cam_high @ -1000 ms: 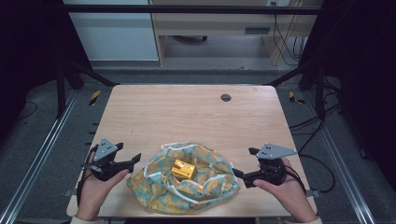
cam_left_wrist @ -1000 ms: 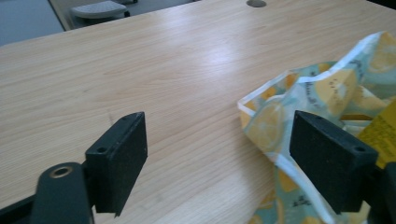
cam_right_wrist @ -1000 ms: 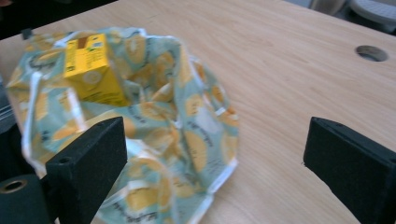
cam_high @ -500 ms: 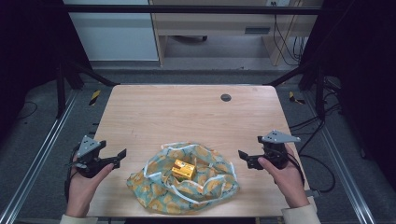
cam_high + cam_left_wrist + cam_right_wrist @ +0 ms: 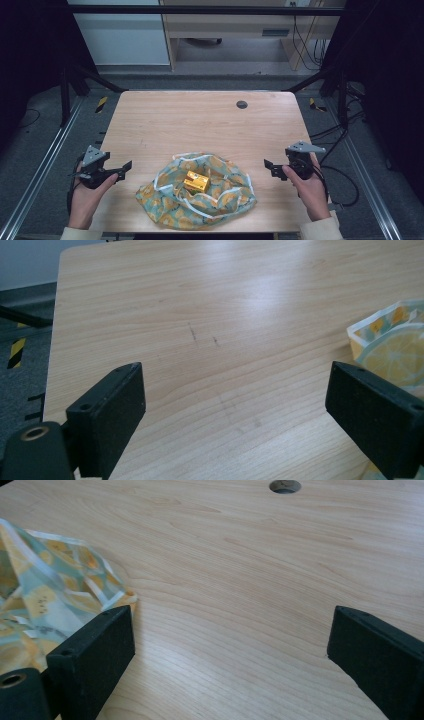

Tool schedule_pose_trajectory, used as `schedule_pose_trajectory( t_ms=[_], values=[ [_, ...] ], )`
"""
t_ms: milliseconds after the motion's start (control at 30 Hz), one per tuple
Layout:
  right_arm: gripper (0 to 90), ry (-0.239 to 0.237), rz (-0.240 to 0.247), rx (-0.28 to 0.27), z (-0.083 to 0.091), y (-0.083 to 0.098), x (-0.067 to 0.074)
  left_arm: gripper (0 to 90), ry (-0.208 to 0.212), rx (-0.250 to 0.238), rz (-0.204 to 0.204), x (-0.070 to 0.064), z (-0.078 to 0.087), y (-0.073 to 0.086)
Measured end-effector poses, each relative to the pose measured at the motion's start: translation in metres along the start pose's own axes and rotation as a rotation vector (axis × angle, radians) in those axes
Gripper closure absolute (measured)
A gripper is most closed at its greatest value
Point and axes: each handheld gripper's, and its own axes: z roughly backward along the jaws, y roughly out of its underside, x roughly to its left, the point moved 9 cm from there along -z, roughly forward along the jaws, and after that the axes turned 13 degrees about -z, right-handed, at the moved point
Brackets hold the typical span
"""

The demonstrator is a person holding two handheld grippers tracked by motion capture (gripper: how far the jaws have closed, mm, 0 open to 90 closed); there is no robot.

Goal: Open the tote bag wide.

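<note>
On the near half of the wooden table [image 5: 200, 125], a rumpled cloth [image 5: 220, 200] printed with lemons on pale green and edged in white is lying in a loose heap, and a small yellow box [image 5: 196, 182] is sitting on top of it, close to its middle. Left of the cloth, clear of its edge, the left gripper [image 5: 125, 167] is hanging over bare wood in the person's left hand [image 5: 87, 197], its tips pointing toward the fabric. Its jaws have just been opening and are now standing wide apart with nothing between them; in the left gripper view only tabletop is showing in the gap, with a lemon-printed corner of the cloth [image 5: 390, 345] lying behind the right-hand jaw.

Right of the cloth, also apart from it, the right gripper [image 5: 270, 169] is being held in the right hand [image 5: 310, 187], pointing back at the fabric. Its jaws are gaping too, empty; in the right gripper view the cloth's hem [image 5: 55, 595] is lying just past one jaw, not touched. Beyond the cloth, near the table's far edge, a small dark round hole [image 5: 242, 104] is showing in the wood.
</note>
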Motion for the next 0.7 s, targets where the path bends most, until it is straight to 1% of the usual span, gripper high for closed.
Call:
schedule_pose_trajectory(
  t_ms=[33,67,100,133,167,200,233,267,300,333,367,400,433,467,500,533,567,633,700],
  values=[
    [5.2,0.008,-0.008,-0.001,-0.001,0.001,-0.004,8.7,0.001,0.015,-0.007,0.002,-0.002,0.004],
    [5.2,0.008,-0.008,-0.001,-0.001,0.001,-0.004,8.4,0.001,0.015,-0.007,0.002,-0.002,0.004],
    [5.1,0.022,-0.016,0.000,-0.002,0.004,-0.010,8.3,-0.001,0.031,-0.011,0.003,-0.005,0.008],
    [5.0,0.032,-0.022,-0.001,-0.003,0.005,-0.013,8.2,-0.001,0.031,-0.011,0.003,-0.005,0.008],
    [5.0,0.038,-0.034,0.005,-0.004,0.008,-0.015,8.0,0.003,0.049,-0.015,0.003,-0.007,0.012],
    [5.0,0.038,-0.034,0.005,-0.004,0.008,-0.015,7.9,0.003,0.049,-0.015,0.003,-0.007,0.012],
    [5.0,0.049,-0.049,0.013,-0.005,0.012,-0.019,7.9,-0.001,0.065,-0.022,0.004,-0.009,0.015],
    [5.0,0.049,-0.043,0.016,-0.006,0.014,-0.021,7.9,-0.001,0.065,-0.022,0.004,-0.009,0.015],
    [5.0,0.056,-0.048,0.023,-0.007,0.017,-0.023,7.7,-0.001,0.082,-0.040,0.003,-0.011,0.017],
    [5.0,0.056,-0.048,0.023,-0.007,0.017,-0.023,7.6,-0.001,0.082,-0.040,0.003,-0.011,0.017],
    [5.0,0.064,-0.059,0.038,-0.009,0.024,-0.026,7.4,-0.001,0.103,-0.058,0.001,-0.014,0.020],
    [5.2,0.067,-0.062,0.043,-0.009,0.027,-0.027,7.4,0.002,0.124,-0.072,-0.001,-0.016,0.023],
    [5.3,0.077,-0.061,0.053,-0.010,0.032,-0.029,7.4,0.000,0.136,-0.084,-0.002,-0.017,0.024],
    [5.3,0.081,-0.057,0.064,-0.010,0.035,-0.029,7.4,0.000,0.136,-0.084,-0.002,-0.017,0.024],
    [5.3,0.092,-0.044,0.083,-0.010,0.039,-0.030,7.4,0.005,0.168,-0.096,-0.004,-0.020,0.028],
    [5.3,0.092,-0.044,0.083,-0.010,0.039,-0.030,7.3,0.005,0.168,-0.096,-0.004,-0.020,0.028],
    [5.4,0.107,-0.038,0.085,-0.010,0.042,-0.031,7.3,0.003,0.176,-0.101,-0.004,-0.021,0.029],
    [5.7,0.114,-0.044,0.092,-0.009,0.043,-0.031,7.1,0.006,0.184,-0.095,-0.004,-0.022,0.031],
    [6.0,0.120,-0.040,0.099,-0.009,0.045,-0.031,7.1,0.007,0.193,-0.092,-0.004,-0.023,0.032]
  ],
)
